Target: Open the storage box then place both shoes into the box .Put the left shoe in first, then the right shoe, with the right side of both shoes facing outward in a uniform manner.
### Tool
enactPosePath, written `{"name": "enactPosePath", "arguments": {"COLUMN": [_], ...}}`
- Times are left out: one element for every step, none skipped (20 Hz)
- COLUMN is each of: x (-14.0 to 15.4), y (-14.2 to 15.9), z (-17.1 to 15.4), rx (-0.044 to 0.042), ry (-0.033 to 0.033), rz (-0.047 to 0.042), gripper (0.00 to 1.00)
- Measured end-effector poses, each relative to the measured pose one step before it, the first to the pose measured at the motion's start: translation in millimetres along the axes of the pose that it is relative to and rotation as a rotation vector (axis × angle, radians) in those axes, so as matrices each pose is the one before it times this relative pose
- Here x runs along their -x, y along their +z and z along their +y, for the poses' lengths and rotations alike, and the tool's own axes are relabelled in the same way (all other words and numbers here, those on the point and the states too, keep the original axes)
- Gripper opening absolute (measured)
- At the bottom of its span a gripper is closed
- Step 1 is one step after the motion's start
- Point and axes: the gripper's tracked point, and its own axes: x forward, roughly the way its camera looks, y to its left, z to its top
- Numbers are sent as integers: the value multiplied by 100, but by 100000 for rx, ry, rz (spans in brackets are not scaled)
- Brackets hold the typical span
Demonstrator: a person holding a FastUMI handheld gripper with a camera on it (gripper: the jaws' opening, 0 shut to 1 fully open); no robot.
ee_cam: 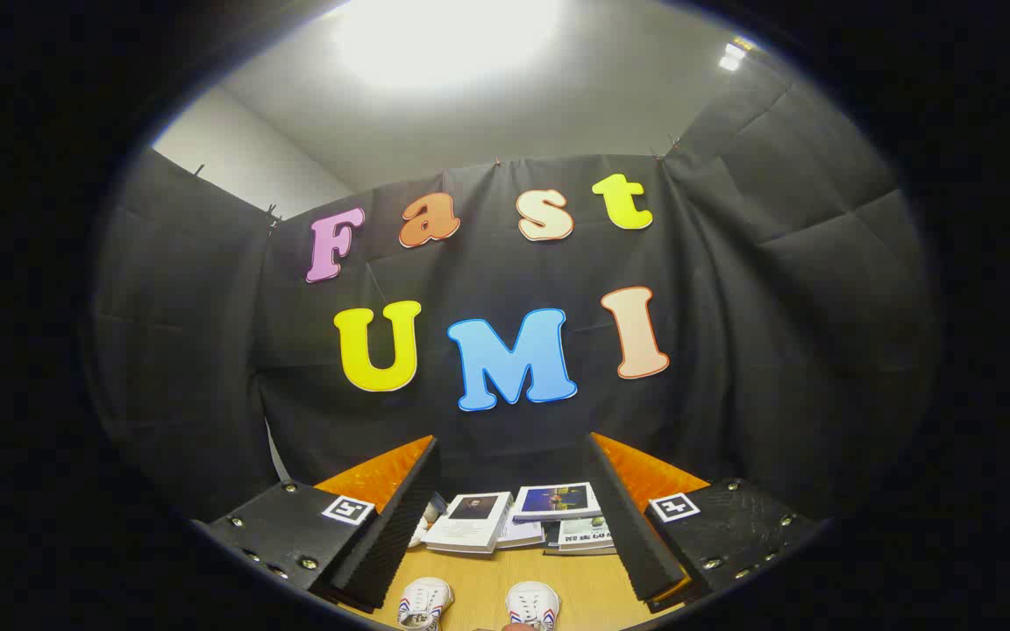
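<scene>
Two white shoes (424, 604) (532, 606) between the gripper (510, 517) fingers, only the toe ends and laces in sight — heels cut off at the bottom. Books (518, 517) beyond them on the wooden table (588, 592), covers too small to make out. Partly hidden behind the left finger (387, 517) — a small pale object, unidentifiable.

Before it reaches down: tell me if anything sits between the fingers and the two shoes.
Nothing visible does. The gripper is open, with both white shoes lying on the bare wooden table between its fingers. The books lie beyond the shoes.
</scene>
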Motion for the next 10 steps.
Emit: {"name": "enactPosePath", "arguments": {"x": [6,4,28,4,63,63,-64,-16,-107,-130], "y": [-15,19,-60,-239,29,-89,-117,-257,-106,-109], "z": [-2,158,64,-25,119,220,248,74,68,108], "rx": [182,570,1247,1098,429,-410,-649,-201,67,-13], "ry": [-20,309,78,-164,124,163,445,89,-72,248], "rz": [51,-352,-3,61,-109,38,214,310,342,366], "gripper": [98,98,98,98,98,98,98,98,98,98]}}
